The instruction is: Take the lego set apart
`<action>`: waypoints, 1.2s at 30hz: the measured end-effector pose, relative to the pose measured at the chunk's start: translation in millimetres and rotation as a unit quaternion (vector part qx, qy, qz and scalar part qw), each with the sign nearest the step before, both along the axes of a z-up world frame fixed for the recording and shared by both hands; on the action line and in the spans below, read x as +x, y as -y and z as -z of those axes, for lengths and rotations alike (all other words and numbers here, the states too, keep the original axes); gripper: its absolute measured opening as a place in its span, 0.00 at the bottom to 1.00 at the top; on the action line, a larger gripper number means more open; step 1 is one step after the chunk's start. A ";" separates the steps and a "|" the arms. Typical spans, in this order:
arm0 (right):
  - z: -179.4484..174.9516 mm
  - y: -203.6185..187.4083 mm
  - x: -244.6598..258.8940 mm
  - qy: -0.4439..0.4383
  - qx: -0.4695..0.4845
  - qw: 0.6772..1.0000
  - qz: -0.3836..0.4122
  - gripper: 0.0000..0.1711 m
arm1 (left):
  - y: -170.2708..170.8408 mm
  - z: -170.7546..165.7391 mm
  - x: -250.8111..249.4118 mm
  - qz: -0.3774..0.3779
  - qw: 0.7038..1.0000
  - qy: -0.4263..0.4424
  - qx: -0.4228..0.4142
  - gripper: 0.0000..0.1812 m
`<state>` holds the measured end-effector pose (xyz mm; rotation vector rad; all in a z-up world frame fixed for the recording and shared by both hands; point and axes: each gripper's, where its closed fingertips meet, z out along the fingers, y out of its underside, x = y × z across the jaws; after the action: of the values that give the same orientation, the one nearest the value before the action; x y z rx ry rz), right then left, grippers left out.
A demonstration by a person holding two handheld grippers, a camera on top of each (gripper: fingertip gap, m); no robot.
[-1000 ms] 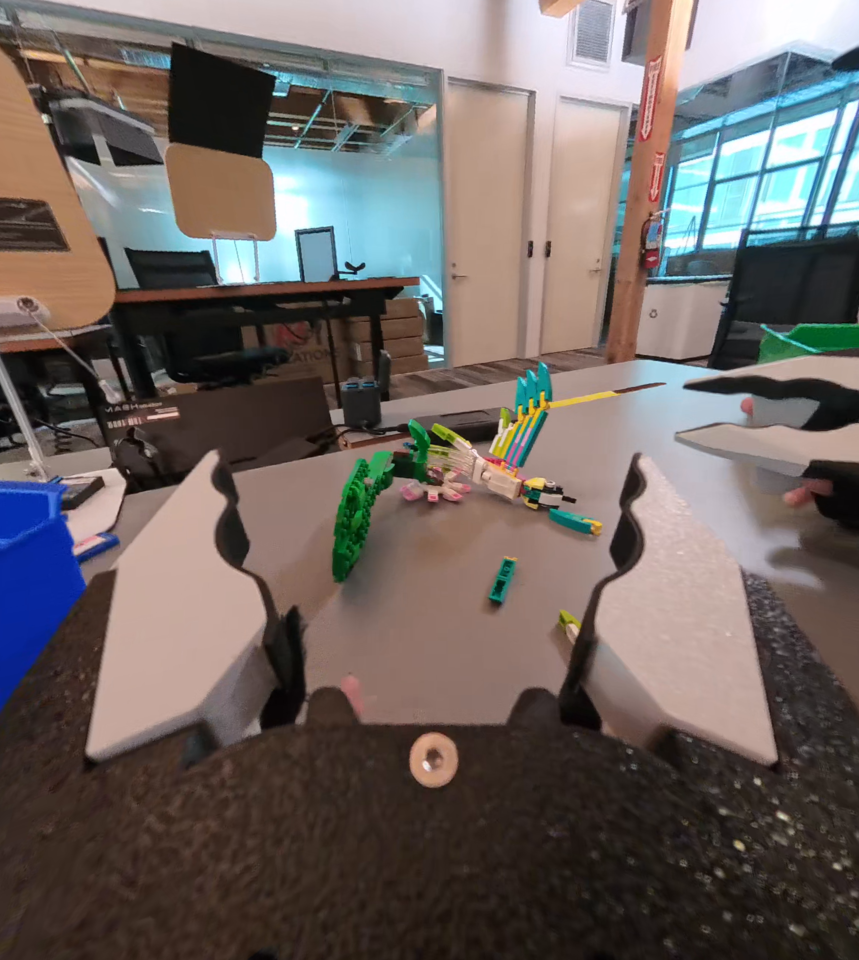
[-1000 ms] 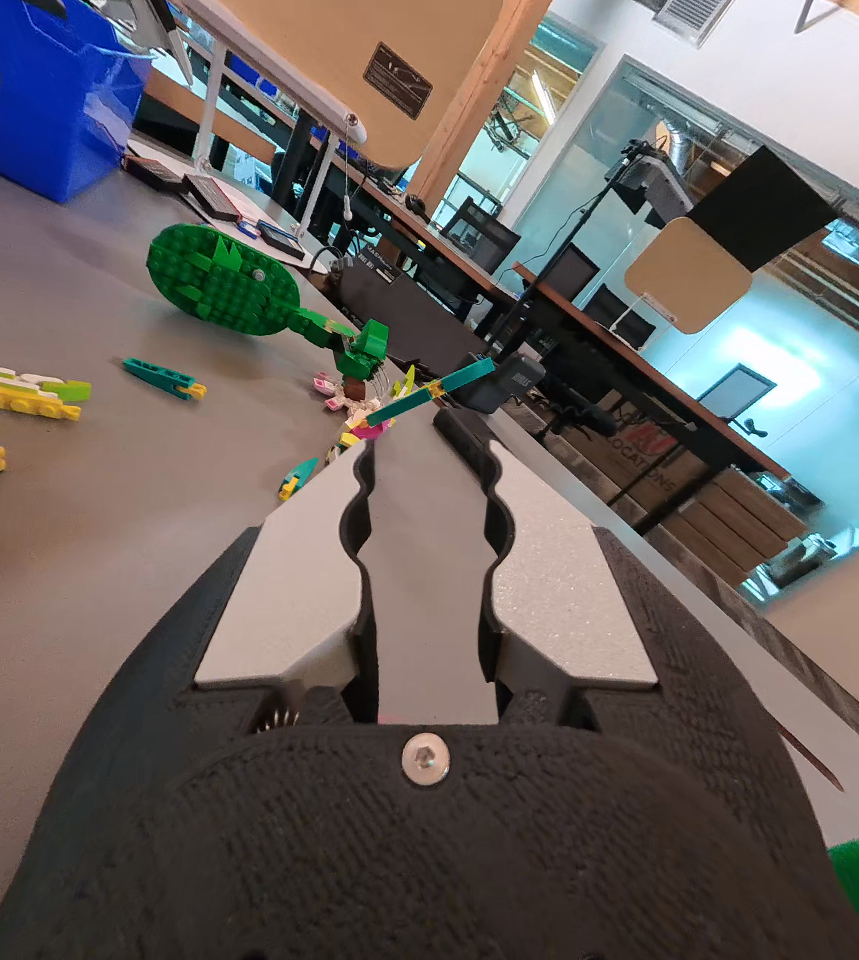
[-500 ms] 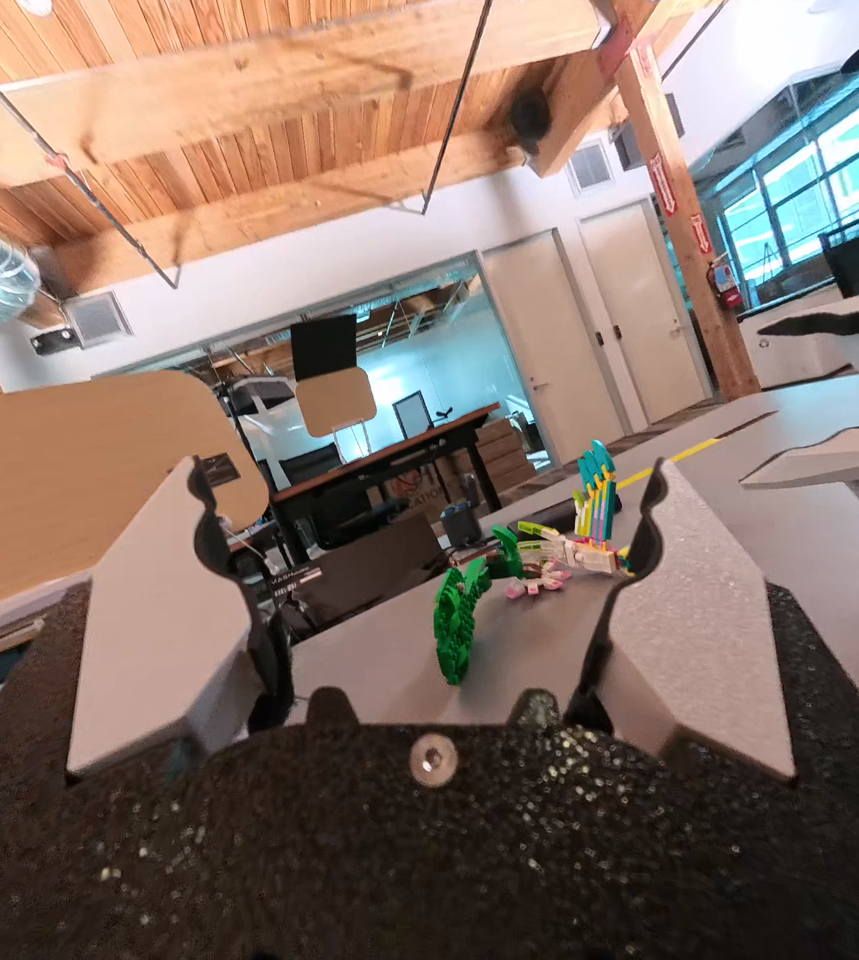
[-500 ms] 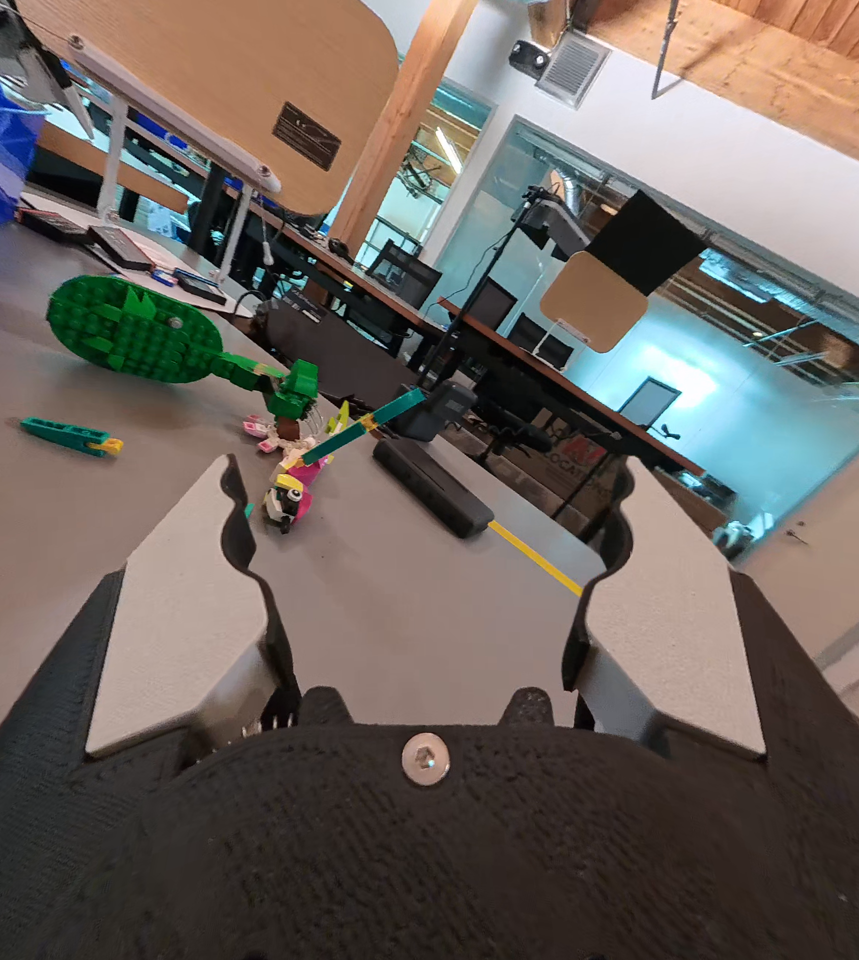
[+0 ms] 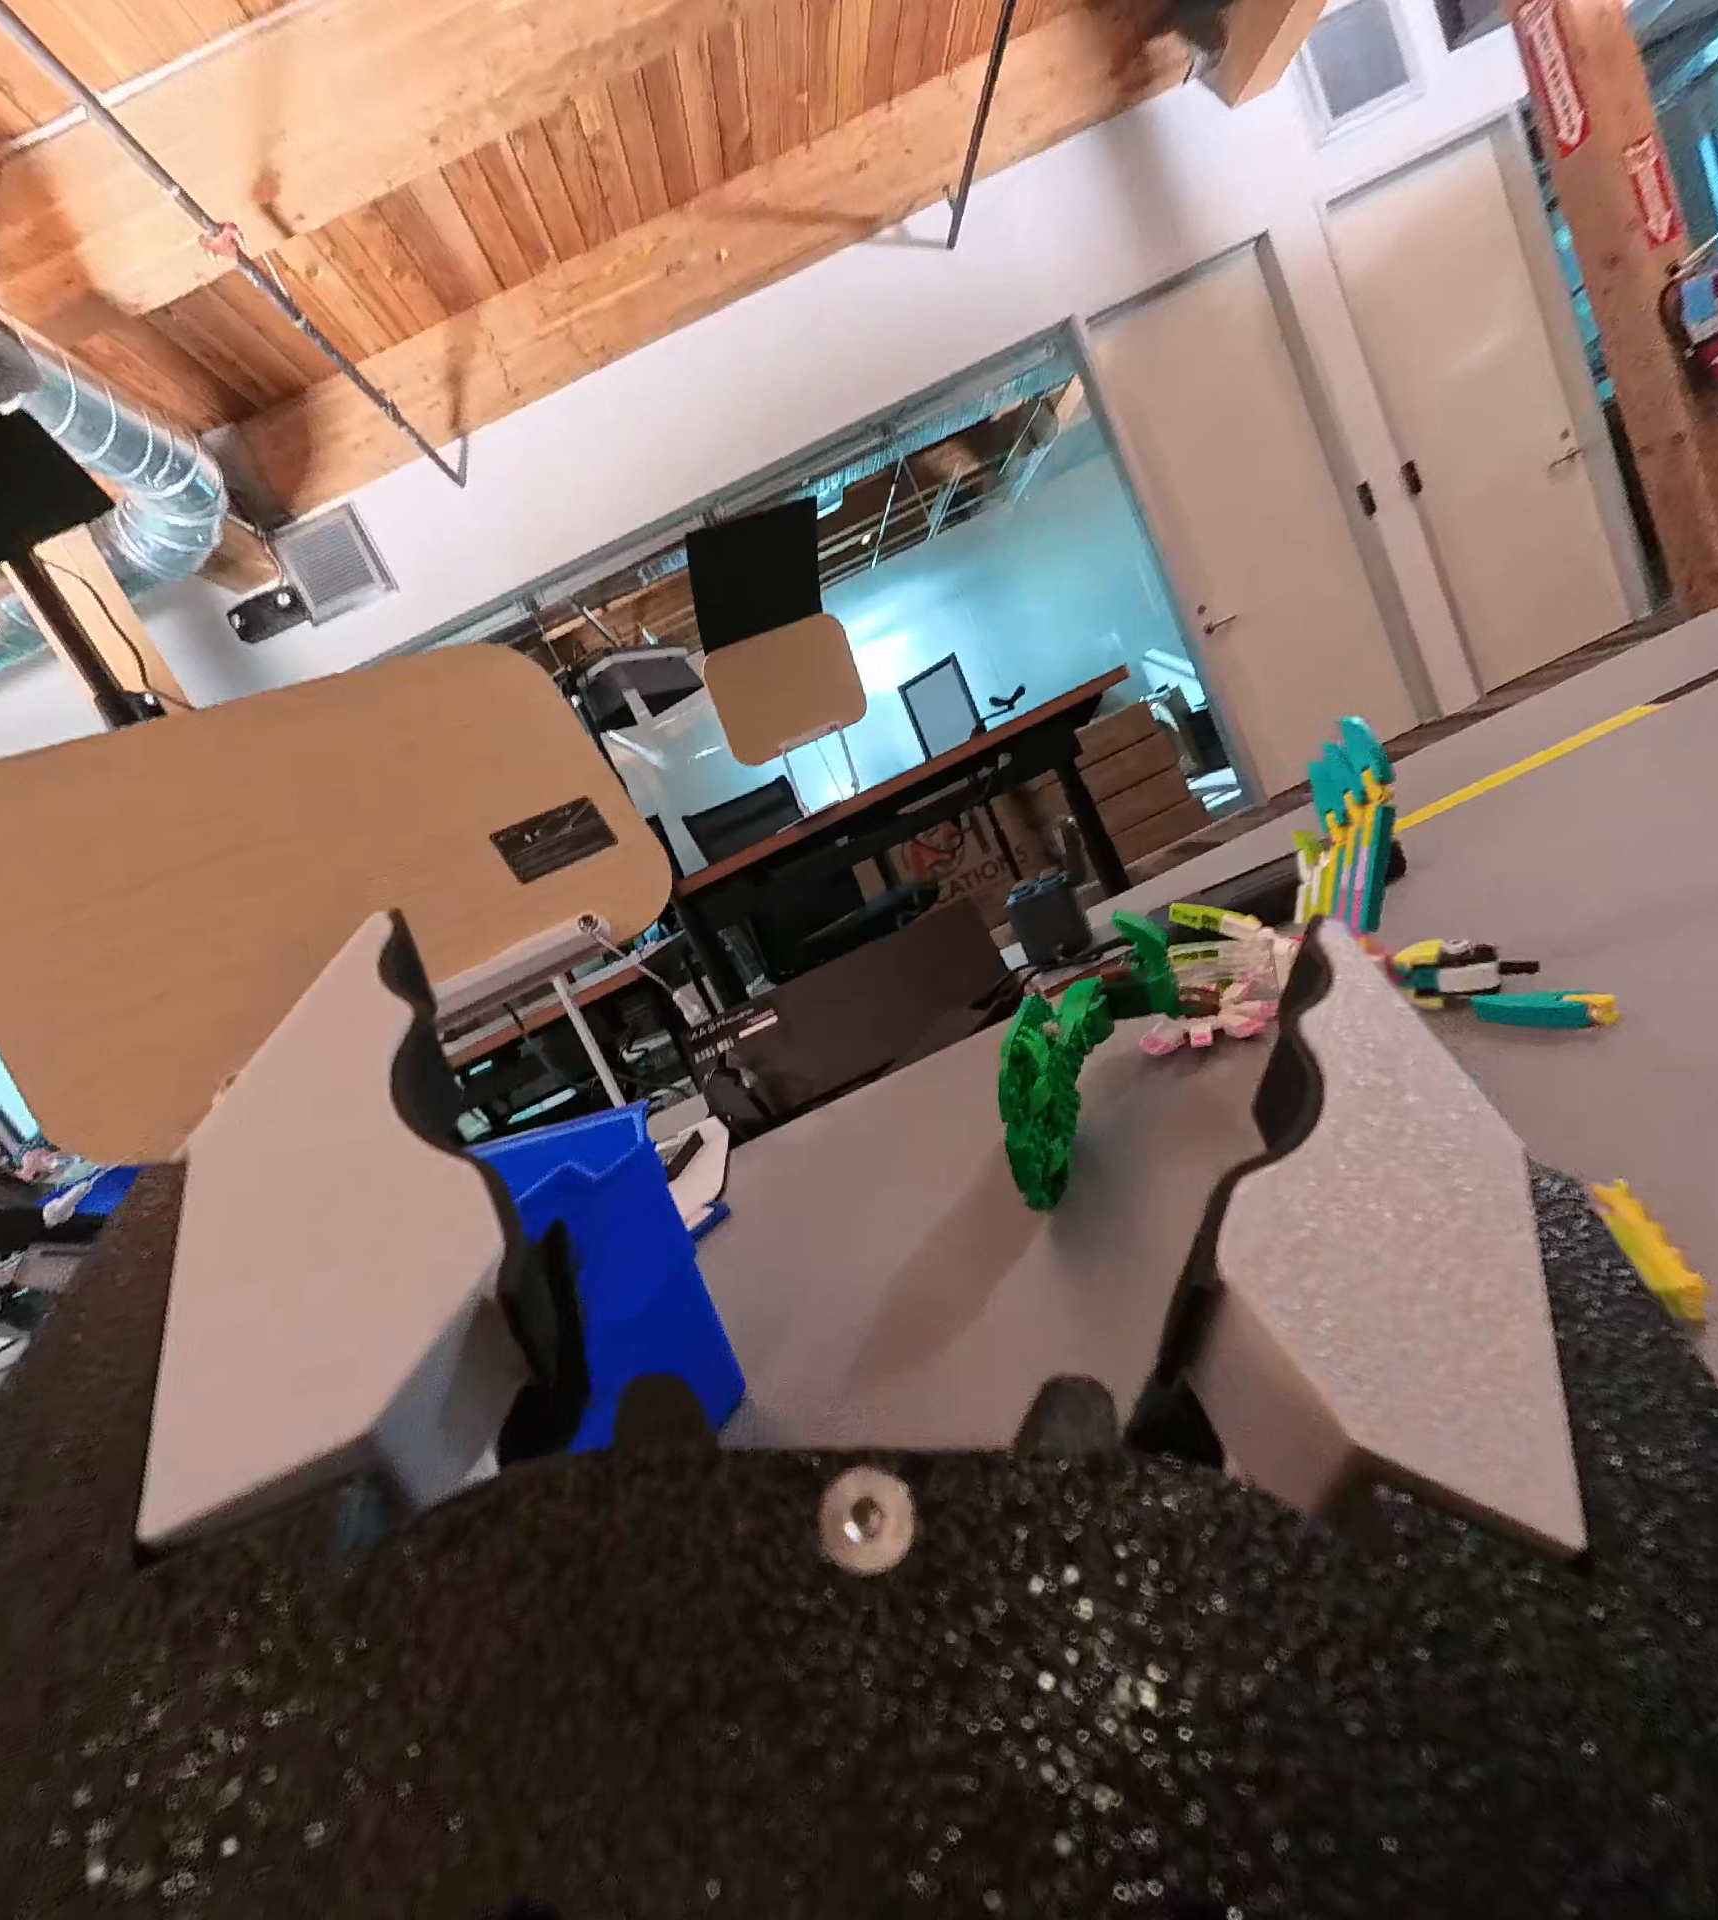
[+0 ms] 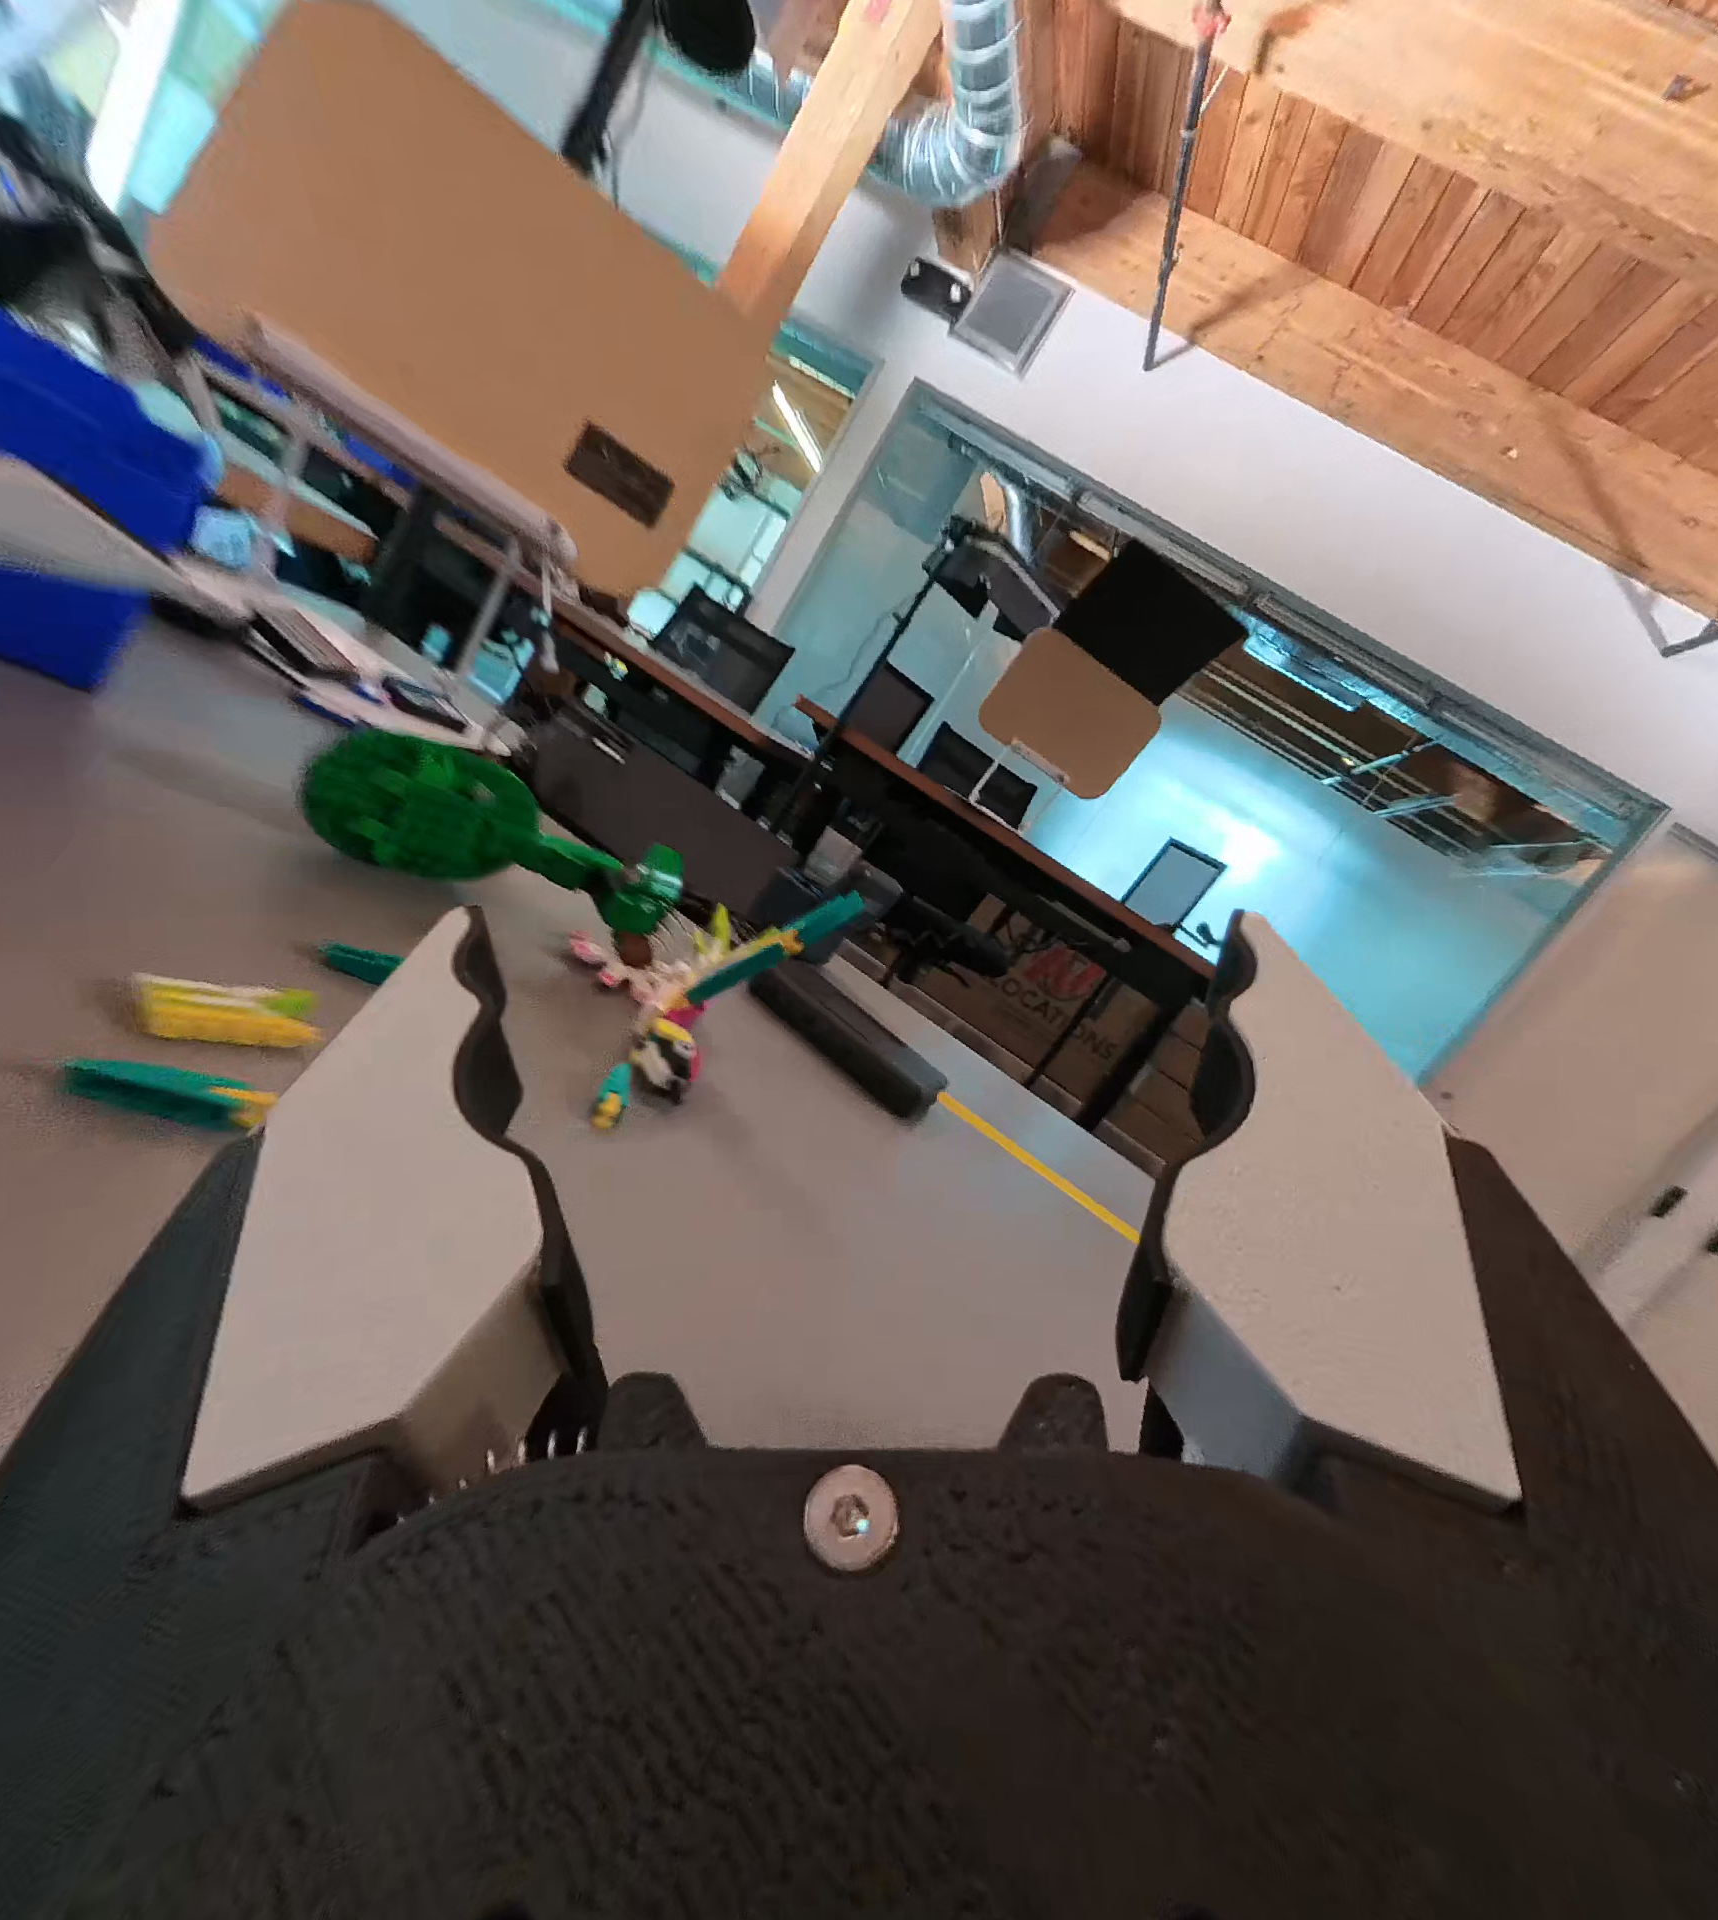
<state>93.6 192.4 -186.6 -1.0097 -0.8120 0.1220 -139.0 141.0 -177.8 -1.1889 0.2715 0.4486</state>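
The lego set lies on the grey table (image 5: 896, 1195). Its round green leaf plate (image 5: 1040, 1101) joins by a green stem to a bird with pink, yellow and teal parts (image 5: 1447, 971); a teal and yellow wing (image 5: 1348, 831) stands upright. In the right wrist view the green plate (image 6: 419, 805) and the bird (image 6: 668, 1049) lie ahead. Loose pieces lie apart: a yellow one (image 5: 1655, 1252), a yellow and green one (image 6: 221, 1013), a teal one (image 6: 159, 1091). My left gripper (image 5: 860, 935) is open and empty, short of the set. My right gripper (image 6: 855, 925) is open and empty.
A blue bin (image 5: 616, 1236) stands at the table's left edge, behind my left fingers. It also shows in the right wrist view (image 6: 13, 613). A black bar (image 6: 844, 1039) and a yellow tape line (image 6: 1042, 1169) lie beyond the bird. Desks and chairs stand behind. From either gripper's tips it is about 20 cm to the bird (image 6: 668, 1049).
My right gripper has opened wide from nearly shut. My left gripper tilted up and swung left, so the blue bin shows again and the other gripper has left its view.
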 end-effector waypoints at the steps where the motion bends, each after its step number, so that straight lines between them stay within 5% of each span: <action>1: -5.2 20.3 6.2 -0.015 0.001 1.000 -0.009 0.77 | -0.6 1.6 -2.3 -0.006 1.000 -0.001 -0.004 0.86; 8: -34.5 177.1 122.4 -0.058 0.083 0.995 -0.016 0.69 | -6.3 8.7 -17.4 -0.043 0.999 0.007 -0.025 0.85; 13: -82.8 207.0 271.5 -0.141 0.138 0.974 0.112 0.67 | 0.1 0.1 -12.0 -0.069 0.997 -0.016 -0.012 0.84; 16: -111.6 218.6 362.3 -0.201 0.180 0.943 0.193 0.66 | 10.9 -20.8 61.4 0.026 0.997 -0.065 0.011 0.83; 23: -129.8 206.9 521.5 -0.291 0.208 0.884 0.300 0.63 | 57.6 -144.7 245.9 0.191 0.968 0.020 0.163 0.80; 31: -103.4 129.0 637.9 -0.322 0.125 0.868 0.357 0.60 | 16.4 -234.1 430.2 0.307 0.936 -0.012 0.170 0.80; 36: -147.3 100.8 678.2 -0.343 0.030 0.874 0.342 0.60 | -36.2 -305.8 516.6 0.360 0.923 -0.008 0.137 0.80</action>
<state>771.9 91.6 -39.3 -1.0436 0.2134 -0.1517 377.6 177.2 128.0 -0.7370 0.6105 -0.1498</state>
